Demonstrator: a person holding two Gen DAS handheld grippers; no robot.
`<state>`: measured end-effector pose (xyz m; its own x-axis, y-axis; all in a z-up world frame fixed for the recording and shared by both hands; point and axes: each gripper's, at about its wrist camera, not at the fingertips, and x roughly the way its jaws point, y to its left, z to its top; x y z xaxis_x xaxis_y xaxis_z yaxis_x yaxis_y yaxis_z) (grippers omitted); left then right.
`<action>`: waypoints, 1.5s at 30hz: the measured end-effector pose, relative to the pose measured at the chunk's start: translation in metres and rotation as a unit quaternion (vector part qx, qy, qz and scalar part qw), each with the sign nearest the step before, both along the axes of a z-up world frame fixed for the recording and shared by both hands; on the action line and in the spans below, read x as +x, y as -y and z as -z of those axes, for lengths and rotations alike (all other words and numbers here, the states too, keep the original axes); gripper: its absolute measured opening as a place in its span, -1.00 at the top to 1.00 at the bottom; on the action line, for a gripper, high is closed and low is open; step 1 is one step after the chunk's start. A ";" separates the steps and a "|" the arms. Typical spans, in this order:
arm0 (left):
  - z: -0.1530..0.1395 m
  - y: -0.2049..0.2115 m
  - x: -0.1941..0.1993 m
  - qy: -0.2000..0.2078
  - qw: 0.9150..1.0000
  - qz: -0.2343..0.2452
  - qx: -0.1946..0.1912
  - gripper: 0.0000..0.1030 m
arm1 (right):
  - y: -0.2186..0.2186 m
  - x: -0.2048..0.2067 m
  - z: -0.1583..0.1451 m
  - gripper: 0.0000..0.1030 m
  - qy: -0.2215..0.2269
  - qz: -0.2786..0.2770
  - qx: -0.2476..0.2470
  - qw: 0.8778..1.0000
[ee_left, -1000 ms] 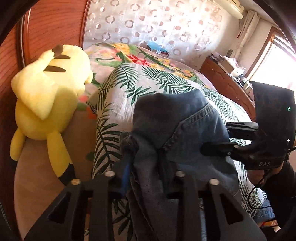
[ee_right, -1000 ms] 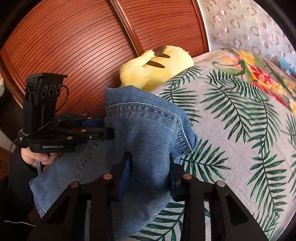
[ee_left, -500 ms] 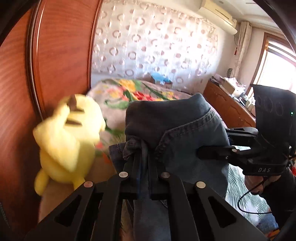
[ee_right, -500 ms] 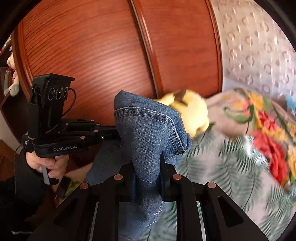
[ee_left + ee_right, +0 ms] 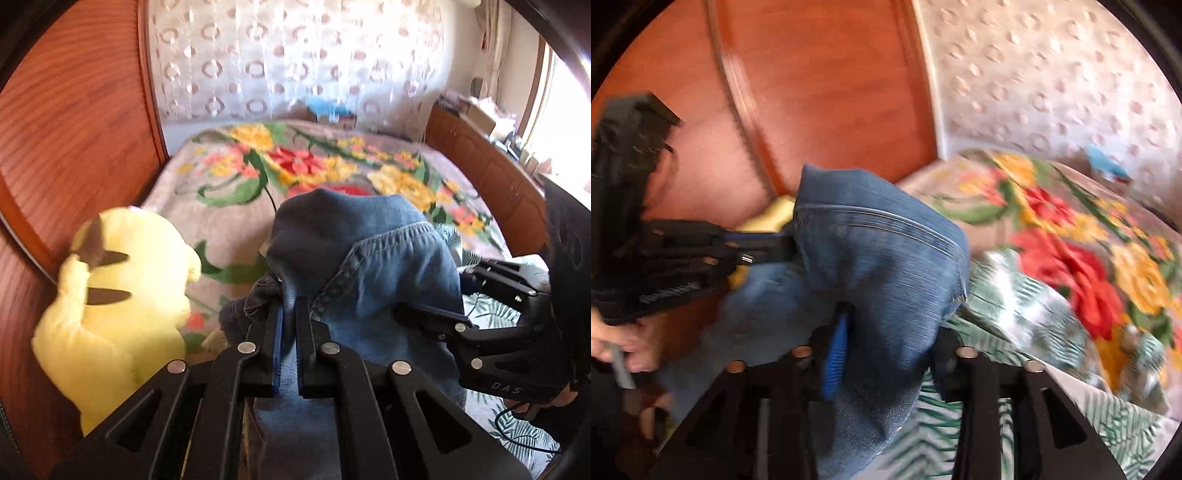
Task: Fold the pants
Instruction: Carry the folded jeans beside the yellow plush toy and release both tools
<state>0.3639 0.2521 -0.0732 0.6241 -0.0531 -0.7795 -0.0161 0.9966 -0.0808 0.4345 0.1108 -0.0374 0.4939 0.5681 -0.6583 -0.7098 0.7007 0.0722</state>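
The blue denim pants [image 5: 369, 266] hang bunched between my two grippers above the bed. In the left wrist view my left gripper [image 5: 289, 317] is shut on a gathered fold of the denim, its pads pressed close together. My right gripper [image 5: 432, 291] reaches in from the right with its fingers spread. In the right wrist view the pants [image 5: 879, 258] fill the gap of the right gripper [image 5: 890, 350]; its jaws are opening and the blue pad stands off the cloth. The left gripper [image 5: 775, 251] holds the far side, a hand below it.
A yellow plush toy [image 5: 122, 306] lies at the left against the wooden headboard [image 5: 74, 129]. The bed carries a floral blanket [image 5: 314, 162] and a palm-leaf cover [image 5: 1015, 306]. A wooden cabinet [image 5: 480, 155] runs along the right. A patterned curtain hangs behind.
Both grippers have lifted the pants and carried them toward the floral end of the bed. The left jaws closed tight on the denim. The right jaws closed, then spread apart.
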 end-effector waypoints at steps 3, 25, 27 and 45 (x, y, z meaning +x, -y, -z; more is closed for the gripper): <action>0.015 0.011 0.006 -0.013 0.999 -0.004 0.029 0.88 | 0.001 0.003 0.004 0.02 -0.003 0.004 -0.012 1.000; -0.005 0.016 -0.061 0.033 0.998 -0.035 0.028 0.86 | -0.005 0.028 0.000 0.65 -0.027 0.027 0.017 0.999; -0.009 0.019 -0.068 0.039 0.998 -0.035 0.023 0.86 | -0.002 0.015 -0.010 0.65 -0.025 0.030 0.023 0.999; -0.069 0.088 -0.148 0.125 0.991 -0.002 0.051 -0.15 | 0.098 -0.150 -0.058 0.64 0.059 0.058 0.049 0.995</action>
